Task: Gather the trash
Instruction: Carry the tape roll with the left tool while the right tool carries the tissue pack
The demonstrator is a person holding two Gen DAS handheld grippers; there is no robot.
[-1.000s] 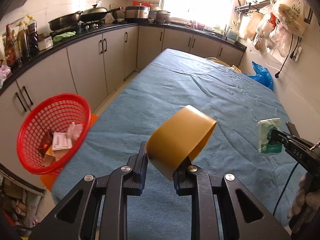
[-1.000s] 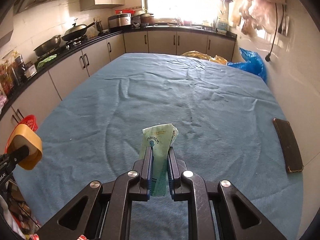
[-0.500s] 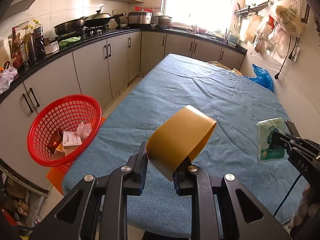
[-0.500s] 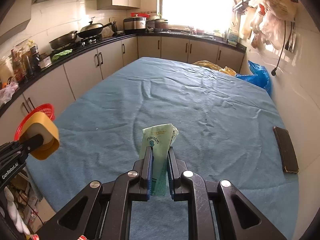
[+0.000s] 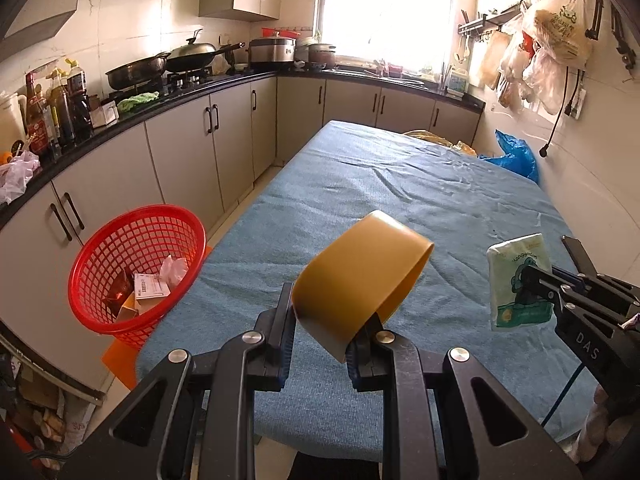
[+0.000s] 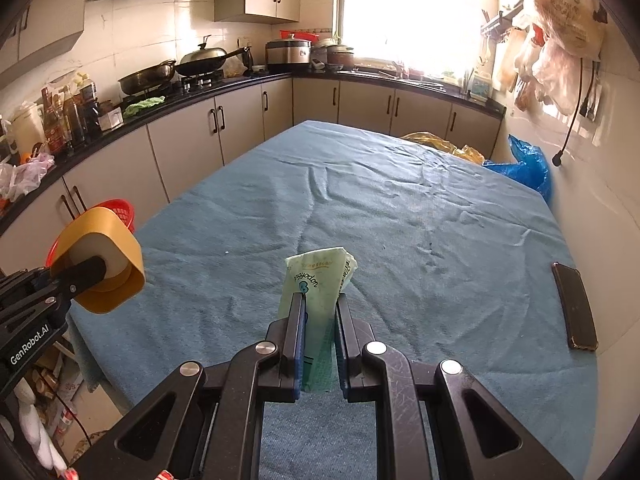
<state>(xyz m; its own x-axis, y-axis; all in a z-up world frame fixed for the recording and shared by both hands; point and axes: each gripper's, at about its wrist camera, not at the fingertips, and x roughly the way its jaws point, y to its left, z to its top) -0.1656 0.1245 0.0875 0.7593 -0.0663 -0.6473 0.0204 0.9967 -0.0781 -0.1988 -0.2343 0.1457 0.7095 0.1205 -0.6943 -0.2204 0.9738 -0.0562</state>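
Observation:
My left gripper (image 5: 326, 318) is shut on a squashed yellow tape roll (image 5: 360, 280), held above the near left part of the blue-covered table (image 5: 400, 192). The roll (image 6: 100, 260) and left gripper (image 6: 90, 274) also show at the left of the right wrist view. My right gripper (image 6: 320, 308) is shut on a pale green tissue pack (image 6: 316, 276), held upright over the table's near edge; the pack (image 5: 518, 282) appears at the right of the left wrist view. A red mesh basket (image 5: 136, 268) with paper and wrappers inside stands on the floor left of the table.
A dark phone (image 6: 576, 312) lies near the table's right edge. Yellow (image 6: 436, 144) and blue bags (image 6: 524, 168) sit at the far right corner. Grey cabinets (image 5: 180, 160) and a cluttered counter line the left; bags hang on the right wall (image 5: 548, 48).
Both grippers have drawn back toward the table's near end and risen slightly, each keeping its hold. The red basket now sits further right and more fully in the left wrist view.

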